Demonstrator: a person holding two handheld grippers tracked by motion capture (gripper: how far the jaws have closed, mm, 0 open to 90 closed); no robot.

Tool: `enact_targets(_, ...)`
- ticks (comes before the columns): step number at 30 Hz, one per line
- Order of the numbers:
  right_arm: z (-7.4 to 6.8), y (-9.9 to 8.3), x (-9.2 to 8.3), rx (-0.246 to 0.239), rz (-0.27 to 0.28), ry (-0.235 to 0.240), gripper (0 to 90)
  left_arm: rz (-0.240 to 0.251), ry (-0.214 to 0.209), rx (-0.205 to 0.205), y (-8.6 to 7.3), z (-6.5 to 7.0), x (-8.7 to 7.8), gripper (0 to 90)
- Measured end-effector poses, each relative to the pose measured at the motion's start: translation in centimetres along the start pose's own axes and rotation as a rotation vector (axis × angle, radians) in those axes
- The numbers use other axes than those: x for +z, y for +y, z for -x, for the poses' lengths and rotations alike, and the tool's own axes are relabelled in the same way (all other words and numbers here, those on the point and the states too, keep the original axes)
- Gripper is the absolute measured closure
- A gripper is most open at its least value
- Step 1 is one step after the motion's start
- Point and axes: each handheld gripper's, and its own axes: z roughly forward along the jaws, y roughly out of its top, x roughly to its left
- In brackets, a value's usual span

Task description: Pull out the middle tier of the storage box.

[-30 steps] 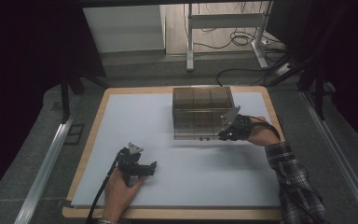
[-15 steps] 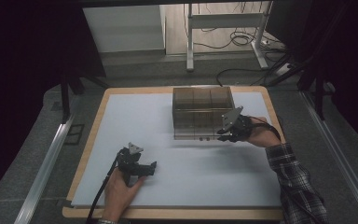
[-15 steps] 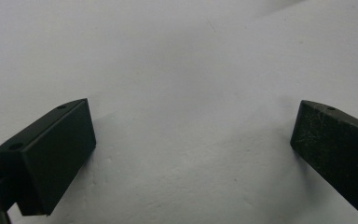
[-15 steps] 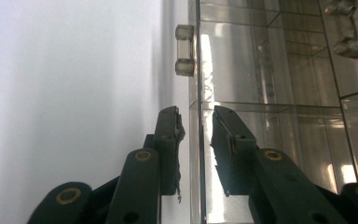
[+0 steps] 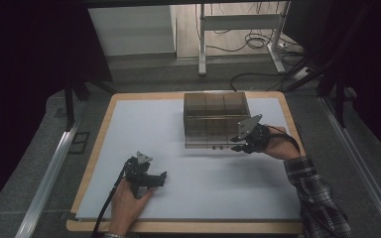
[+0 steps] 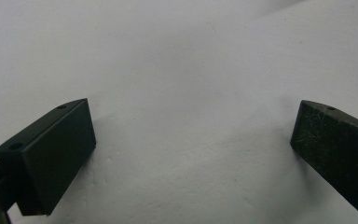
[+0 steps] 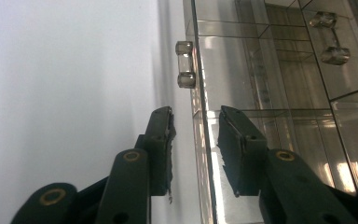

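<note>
— Little has shifted since a second ago: the right gripper (image 5: 241, 144) has kept its place at the near right corner of the clear box (image 5: 214, 119), and the left gripper (image 5: 151, 178) lies where it lay. How do the right jaws stand?

— Parted, with a narrow gap. In the right gripper view the right gripper (image 7: 196, 126) straddles the box's thin front wall, one jaw outside over the white mat (image 7: 65, 79), the other on the inner side. Neither pad clearly touches the wall, so I cannot call it a grip.

— What does the box look like?

— Smoky, see-through plastic, split by clear dividers into compartments (image 7: 279, 70). A small clear knob (image 7: 185, 64) sits on the front wall just ahead of the jaws, and a second knob (image 7: 328, 37) shows farther across.

— And the left jaws?

— Wide apart in the left gripper view, the left gripper (image 6: 191, 149) hanging close over the bare mat (image 6: 177, 60), nothing between them.

— Where does the box lie, and how much room is there?

— Toward the far middle of the mat (image 5: 144, 129), its back near the far wooden edge of the table (image 5: 104, 119). Open mat spreads to its left and in front; the right side is tighter, with the person's hand (image 5: 278, 146) and plaid sleeve (image 5: 315, 193) there. The left gripper is well apart from the box, near the front edge.
</note>
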Motion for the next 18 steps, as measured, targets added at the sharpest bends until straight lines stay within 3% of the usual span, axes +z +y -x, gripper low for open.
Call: enact_targets(18,-2.2,0.0,-1.1,0.11,0.055,-0.069,45.7,0.0,0.001,0.004,0.0,0.0,0.0,0.0)
